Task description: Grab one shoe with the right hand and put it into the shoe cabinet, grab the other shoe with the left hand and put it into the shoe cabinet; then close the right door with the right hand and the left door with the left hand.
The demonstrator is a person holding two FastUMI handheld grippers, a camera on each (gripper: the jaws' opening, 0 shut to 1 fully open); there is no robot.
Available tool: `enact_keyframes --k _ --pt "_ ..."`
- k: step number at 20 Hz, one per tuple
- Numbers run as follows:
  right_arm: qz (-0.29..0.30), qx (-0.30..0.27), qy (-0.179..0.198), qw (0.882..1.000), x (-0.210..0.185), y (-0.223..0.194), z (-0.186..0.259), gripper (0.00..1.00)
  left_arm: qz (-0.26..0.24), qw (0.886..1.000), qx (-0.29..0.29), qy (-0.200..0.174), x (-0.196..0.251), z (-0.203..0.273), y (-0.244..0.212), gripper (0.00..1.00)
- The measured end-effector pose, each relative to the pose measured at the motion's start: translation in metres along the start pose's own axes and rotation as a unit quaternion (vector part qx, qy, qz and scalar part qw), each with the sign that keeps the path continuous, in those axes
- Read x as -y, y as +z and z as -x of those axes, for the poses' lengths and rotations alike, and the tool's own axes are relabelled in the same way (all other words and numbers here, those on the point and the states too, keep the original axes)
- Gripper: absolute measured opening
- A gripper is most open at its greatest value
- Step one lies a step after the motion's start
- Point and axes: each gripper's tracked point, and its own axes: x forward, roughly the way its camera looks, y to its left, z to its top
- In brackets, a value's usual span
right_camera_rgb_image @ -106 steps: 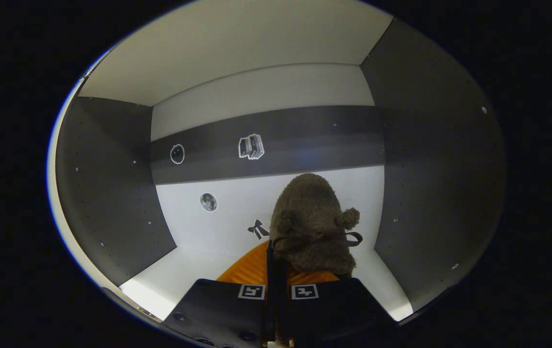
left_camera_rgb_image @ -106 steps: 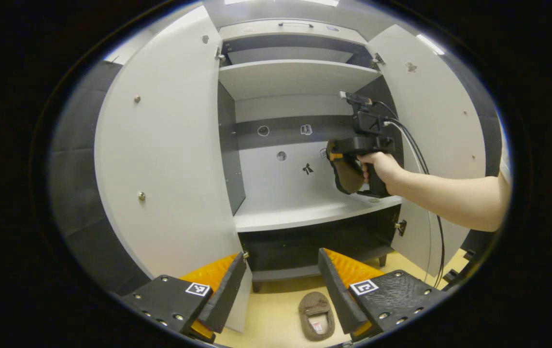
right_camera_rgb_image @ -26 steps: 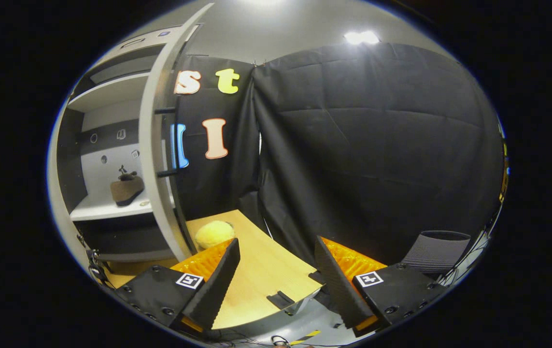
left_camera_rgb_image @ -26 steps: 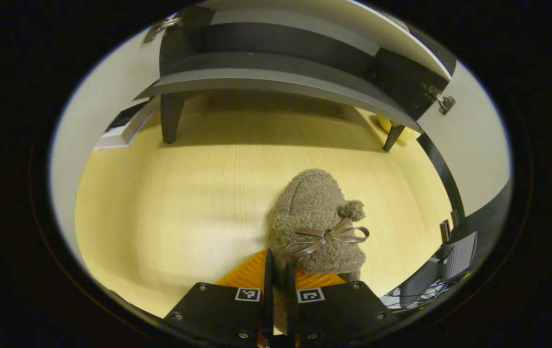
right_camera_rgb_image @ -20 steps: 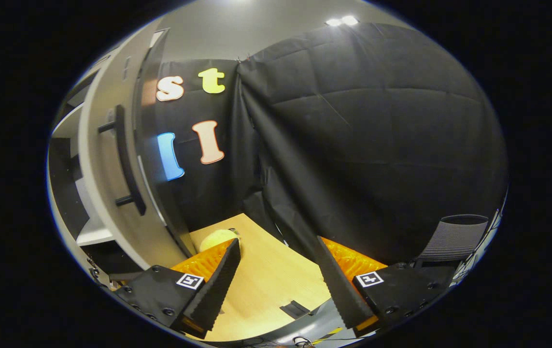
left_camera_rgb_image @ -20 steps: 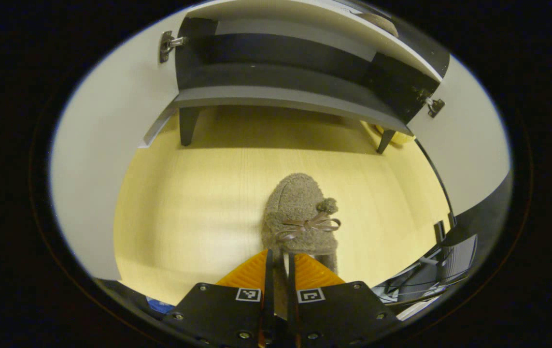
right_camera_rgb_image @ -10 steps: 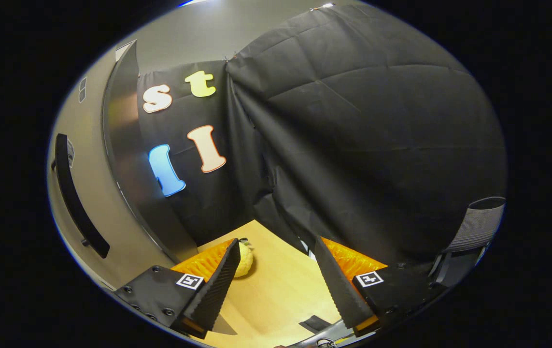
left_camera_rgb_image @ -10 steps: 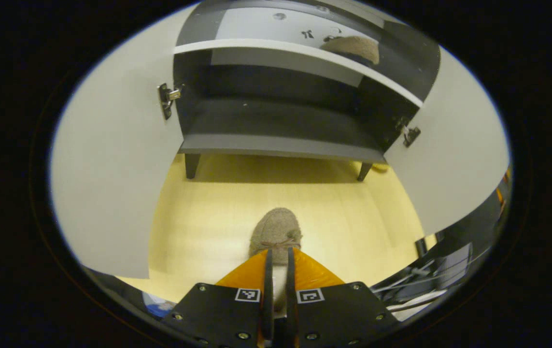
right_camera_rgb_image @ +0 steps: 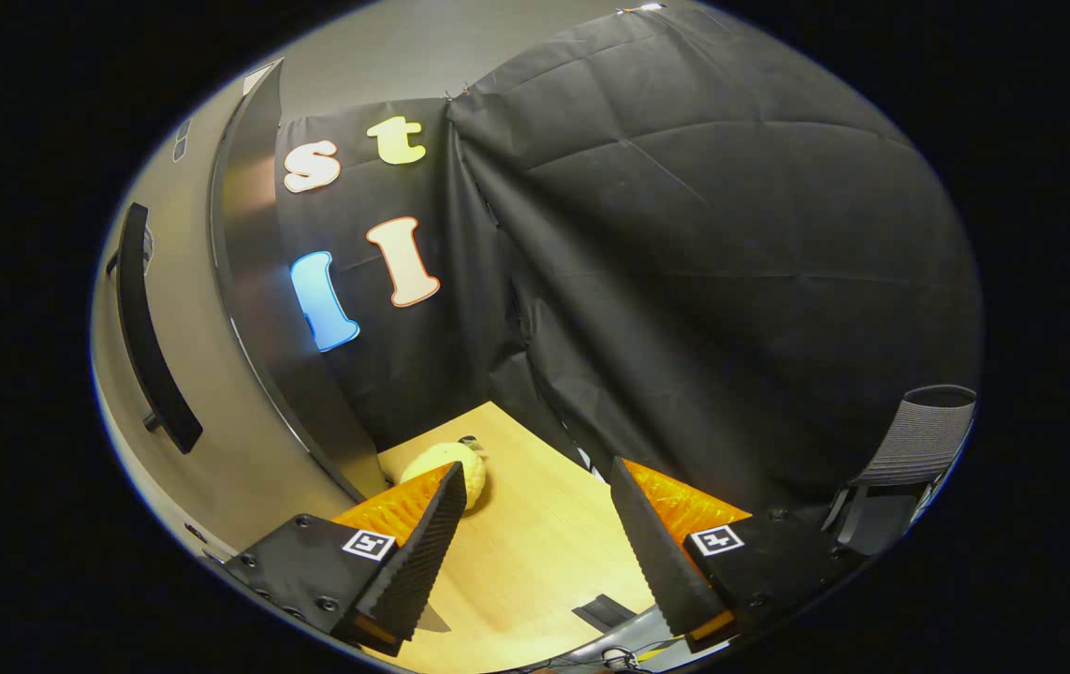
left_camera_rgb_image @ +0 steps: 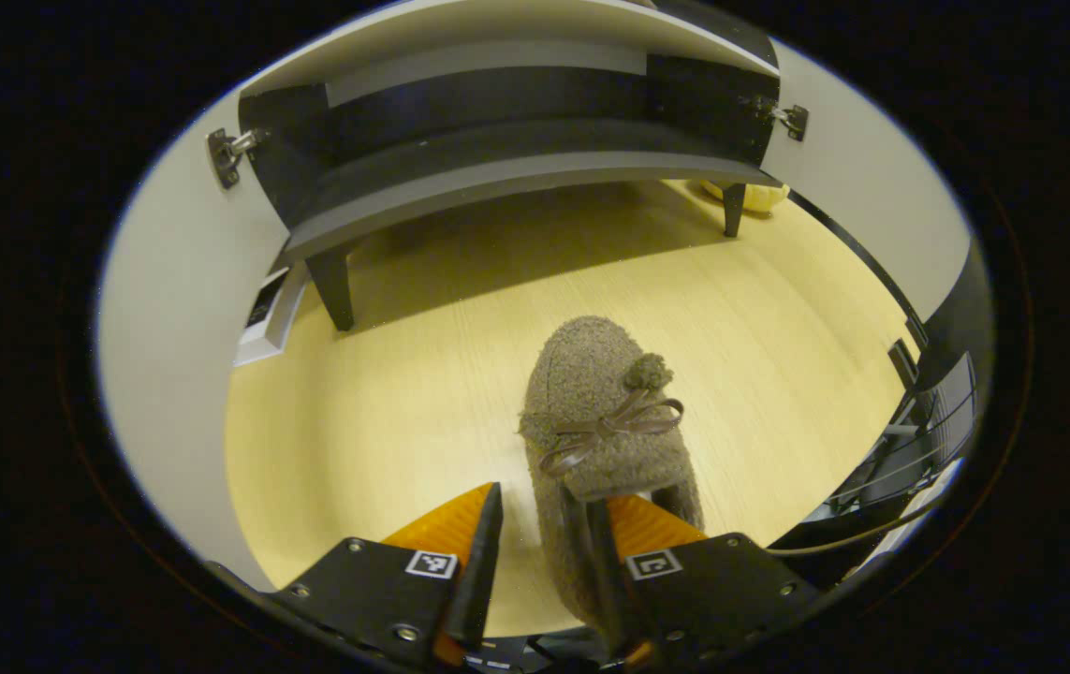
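Biggest thing in the left gripper view is the shoe cabinet (left_camera_rgb_image: 516, 164), seen from low down: its dark bottom compartment, grey lower edge and two black legs (left_camera_rgb_image: 332, 285) standing on the pale wooden floor (left_camera_rgb_image: 385, 393). Two doors hang open, the left door (left_camera_rgb_image: 160, 309) sweeping down one side and the right door (left_camera_rgb_image: 872, 197) on the other, each with one metal hinge (left_camera_rgb_image: 227, 153) showing.

Over in the right gripper view, one door face (right_camera_rgb_image: 188, 412) with one long black handle (right_camera_rgb_image: 153, 328) fills the left side, and a black cloth wall (right_camera_rgb_image: 703, 262) hangs behind.

Now the shoe (left_camera_rgb_image: 605, 421): one fuzzy brown slipper, one bow, one pompom, down on the floor well in front of the cabinet, toe toward it. The left gripper (left_camera_rgb_image: 539, 552) sits around its heel, jaws parted; one finger is inside the heel opening, while the other stands clear of the shoe, so no squeeze there.

The right gripper (right_camera_rgb_image: 535, 534) is spread wide, holding nothing, above the floor.

One yellow fluffy object (right_camera_rgb_image: 446, 465) lies near the door's foot.
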Motion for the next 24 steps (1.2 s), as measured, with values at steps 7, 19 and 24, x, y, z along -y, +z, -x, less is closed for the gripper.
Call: enact_keyframes --k 7,19,24 --pt "-0.007 -0.010 -0.036 0.999 0.018 -0.015 0.021 0.98 0.015 0.998 0.040 -0.056 0.011 -0.021 0.024 0.81" --pt "-0.004 -0.019 -0.028 0.999 0.014 -0.024 0.022 0.98 0.021 0.999 0.044 -0.007 -0.007 -0.019 0.038 0.05" --pt "-0.007 -0.016 -0.020 1.000 0.015 -0.018 0.015 0.99 0.033 0.996 0.077 -0.001 -0.019 0.009 0.083 0.05"
